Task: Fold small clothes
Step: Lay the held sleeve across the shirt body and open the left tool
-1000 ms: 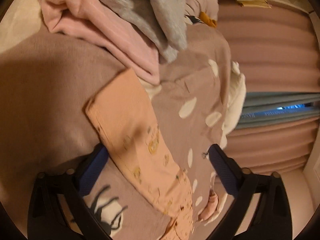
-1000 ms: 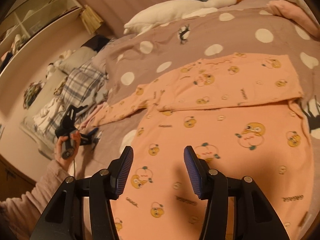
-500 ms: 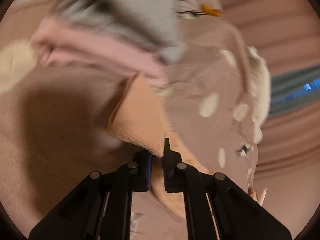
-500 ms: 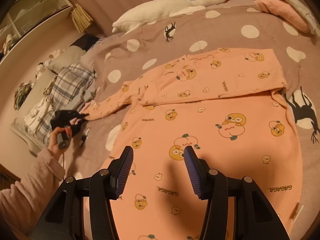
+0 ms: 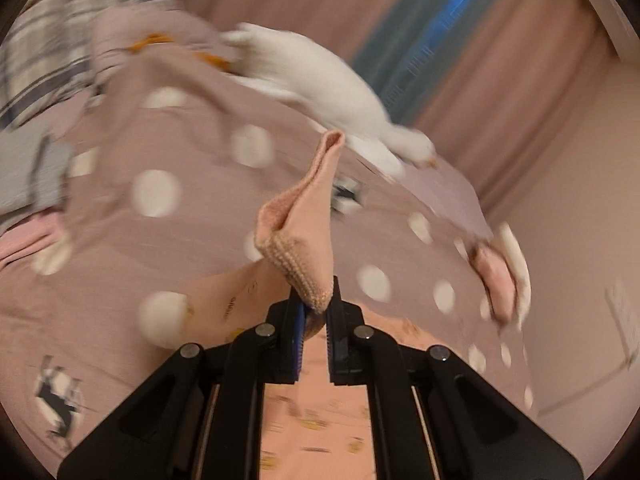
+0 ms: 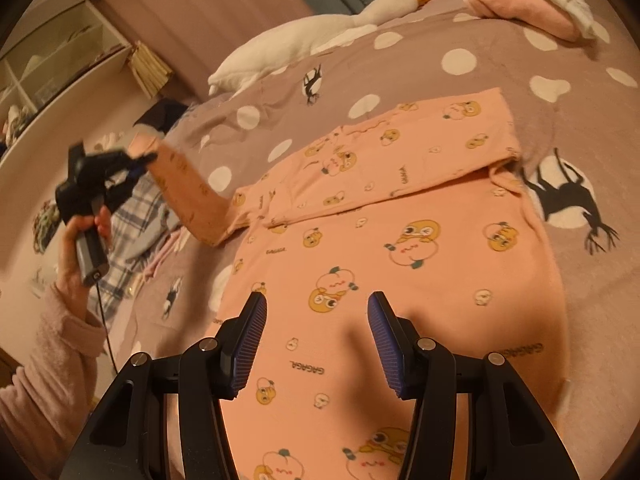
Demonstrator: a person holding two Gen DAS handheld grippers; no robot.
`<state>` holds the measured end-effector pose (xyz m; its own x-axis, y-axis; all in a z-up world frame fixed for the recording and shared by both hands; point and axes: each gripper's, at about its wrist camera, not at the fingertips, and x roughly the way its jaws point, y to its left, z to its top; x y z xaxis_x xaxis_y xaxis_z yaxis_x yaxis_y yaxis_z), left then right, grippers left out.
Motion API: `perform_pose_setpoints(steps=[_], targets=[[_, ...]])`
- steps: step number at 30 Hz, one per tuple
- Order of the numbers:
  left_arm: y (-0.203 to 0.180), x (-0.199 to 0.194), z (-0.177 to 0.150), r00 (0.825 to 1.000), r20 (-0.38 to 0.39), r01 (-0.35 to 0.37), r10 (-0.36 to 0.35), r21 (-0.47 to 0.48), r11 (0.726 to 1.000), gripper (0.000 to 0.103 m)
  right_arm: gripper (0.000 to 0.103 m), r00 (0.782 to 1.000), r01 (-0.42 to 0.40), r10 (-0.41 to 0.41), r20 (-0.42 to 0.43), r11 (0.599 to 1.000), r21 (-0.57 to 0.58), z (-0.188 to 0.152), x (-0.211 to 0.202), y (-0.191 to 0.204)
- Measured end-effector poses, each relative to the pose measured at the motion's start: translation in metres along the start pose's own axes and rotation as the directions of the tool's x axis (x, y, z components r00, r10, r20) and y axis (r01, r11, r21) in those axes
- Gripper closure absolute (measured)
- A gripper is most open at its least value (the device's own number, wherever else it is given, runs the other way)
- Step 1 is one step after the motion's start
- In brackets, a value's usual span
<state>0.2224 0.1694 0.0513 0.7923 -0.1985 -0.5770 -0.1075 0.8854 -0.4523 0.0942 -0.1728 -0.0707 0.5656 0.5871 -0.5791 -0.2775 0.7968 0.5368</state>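
A small peach shirt (image 6: 400, 240) with cartoon prints lies flat on the polka-dot bedspread (image 6: 460, 60). One sleeve is folded across its chest. My left gripper (image 5: 314, 316) is shut on the ribbed cuff (image 5: 304, 264) of the other sleeve and holds it lifted off the bed. In the right wrist view the left gripper (image 6: 140, 160) holds that sleeve (image 6: 188, 196) up at the left. My right gripper (image 6: 314, 340) is open and empty, hovering over the shirt's lower body.
A white goose plush (image 6: 312, 36) lies along the bed's far edge. Folded pink and white clothes (image 6: 528, 4) sit at the far right. Plaid and other clothes (image 6: 132, 216) are piled at the left. A shelf (image 6: 52, 52) stands beyond the bed.
My left gripper closed on the sleeve cuff and has lifted it off the bed, swinging toward the shirt. My right gripper stayed open and pulled back a little.
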Motion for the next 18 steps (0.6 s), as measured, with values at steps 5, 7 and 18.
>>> perform_pose_setpoints(steps=[5,7,18], targets=[[-0.076,0.051,-0.047,0.995,-0.104,0.010,0.004,0.135,0.991,0.096,0.050,0.999,0.016,-0.017,0.028,0.999,0.043,-0.003,-0.014,-0.018],[-0.098,0.079,-0.072,0.986,-0.166,0.007,0.026,0.195,0.981,0.095,0.050,0.999,0.026,-0.028,0.034,0.998,0.063,-0.005,-0.019,-0.027],[-0.095,0.095,-0.136,0.933,-0.358,0.104,-0.025,0.203,0.974,0.037,0.049,0.997,0.054,-0.060,0.041,0.988,0.143,-0.002,-0.033,-0.057]])
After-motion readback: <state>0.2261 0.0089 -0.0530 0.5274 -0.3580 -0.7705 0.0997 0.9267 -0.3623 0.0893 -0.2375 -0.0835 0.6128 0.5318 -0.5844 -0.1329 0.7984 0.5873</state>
